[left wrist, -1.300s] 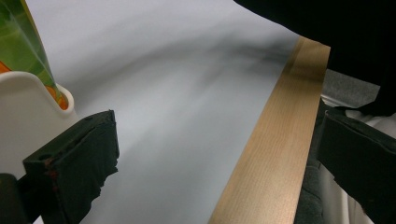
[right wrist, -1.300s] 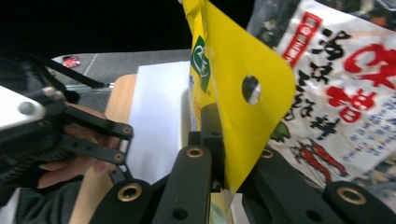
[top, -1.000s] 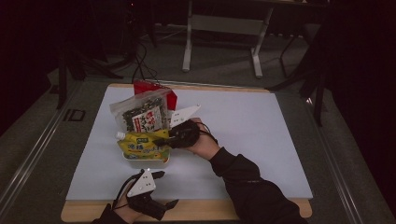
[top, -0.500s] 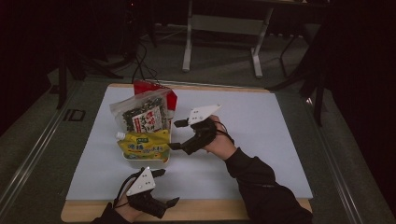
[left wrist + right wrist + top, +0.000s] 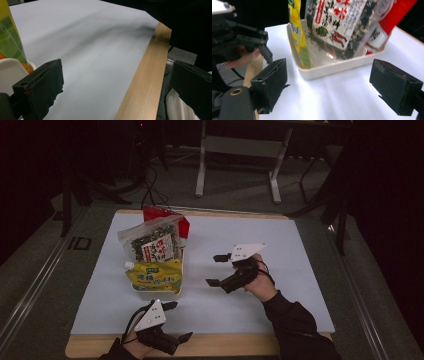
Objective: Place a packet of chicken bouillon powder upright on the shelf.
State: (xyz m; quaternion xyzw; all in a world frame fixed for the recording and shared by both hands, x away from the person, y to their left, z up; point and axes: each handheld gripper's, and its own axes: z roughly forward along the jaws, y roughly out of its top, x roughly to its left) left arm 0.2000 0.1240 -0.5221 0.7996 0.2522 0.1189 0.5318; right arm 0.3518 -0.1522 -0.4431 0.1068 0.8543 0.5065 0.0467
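A white tray (image 5: 156, 293) on the pale mat holds a yellow pouch (image 5: 152, 276), a dark seaweed bag (image 5: 151, 245) and a red packet (image 5: 172, 216), all standing upright. My right gripper (image 5: 214, 270) hovers to the right of the tray, apart from it and pointing at it. Its jaws have just been opening and are open with nothing between them. In the right gripper view the tray (image 5: 332, 67), the yellow pouch (image 5: 299, 37) and the seaweed bag (image 5: 337, 22) lie ahead. My left gripper (image 5: 179, 321) rests open at the table's front edge.
The mat (image 5: 295, 250) covers a wooden board whose front edge (image 5: 142, 80) runs beside my left gripper. The tray's corner (image 5: 12, 72) sits close to its left jaw. A dark floor and metal stand legs (image 5: 235, 150) lie beyond the table.
My right gripper has opened, let go of the yellow pouch and drawn back to the right, away from the tray. The left gripper has stayed put.
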